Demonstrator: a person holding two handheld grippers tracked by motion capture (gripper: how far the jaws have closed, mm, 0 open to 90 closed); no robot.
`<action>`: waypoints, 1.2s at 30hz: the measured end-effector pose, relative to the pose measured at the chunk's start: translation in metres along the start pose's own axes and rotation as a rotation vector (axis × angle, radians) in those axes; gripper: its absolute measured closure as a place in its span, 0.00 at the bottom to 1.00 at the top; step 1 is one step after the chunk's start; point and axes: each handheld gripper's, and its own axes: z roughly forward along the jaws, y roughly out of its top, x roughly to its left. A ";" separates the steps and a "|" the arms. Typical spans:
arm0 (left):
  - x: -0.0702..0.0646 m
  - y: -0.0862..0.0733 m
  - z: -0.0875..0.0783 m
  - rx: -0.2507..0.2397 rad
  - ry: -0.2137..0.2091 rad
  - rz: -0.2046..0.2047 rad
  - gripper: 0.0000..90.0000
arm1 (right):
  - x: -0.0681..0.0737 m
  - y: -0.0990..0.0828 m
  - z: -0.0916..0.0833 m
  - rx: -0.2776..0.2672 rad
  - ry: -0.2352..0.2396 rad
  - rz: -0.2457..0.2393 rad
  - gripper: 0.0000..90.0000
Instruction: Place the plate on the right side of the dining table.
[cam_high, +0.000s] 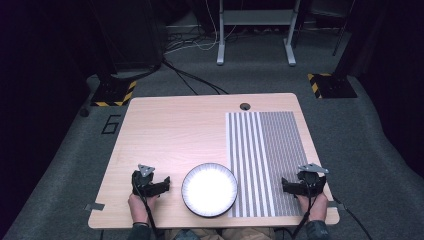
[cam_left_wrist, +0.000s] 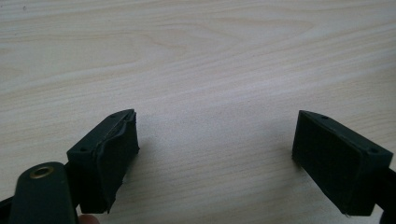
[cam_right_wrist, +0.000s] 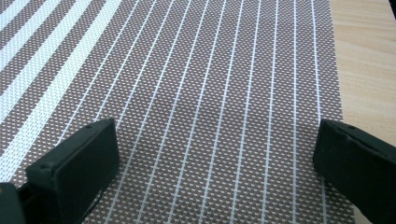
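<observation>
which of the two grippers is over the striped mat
The right gripper, its open black jaws above the brown-and-white striped woven placemat. The left gripper is over the bare light wooden table.

table (cam_high: 170, 135): pale matt wood-grain. placemat (cam_high: 265, 160): woven mesh, striped, textured. plate (cam_high: 209, 190): glossy white. fingers (cam_left_wrist: 109, 158): matt black, rubbery pads.

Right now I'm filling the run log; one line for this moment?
left gripper: open, over bare table | right gripper: open, over striped placemat | plate: between, untouched
</observation>
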 end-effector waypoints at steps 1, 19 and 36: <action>0.000 0.000 0.000 0.000 0.000 0.000 0.16 | 0.000 0.000 0.000 0.000 0.000 0.000 0.00; -0.008 -0.004 -0.004 0.000 -0.030 0.026 0.14 | 0.000 0.001 0.001 -0.001 -0.008 0.007 0.00; -0.012 -0.005 -0.004 0.005 -0.043 0.040 0.10 | 0.018 0.012 -0.012 -0.038 0.108 -0.037 0.00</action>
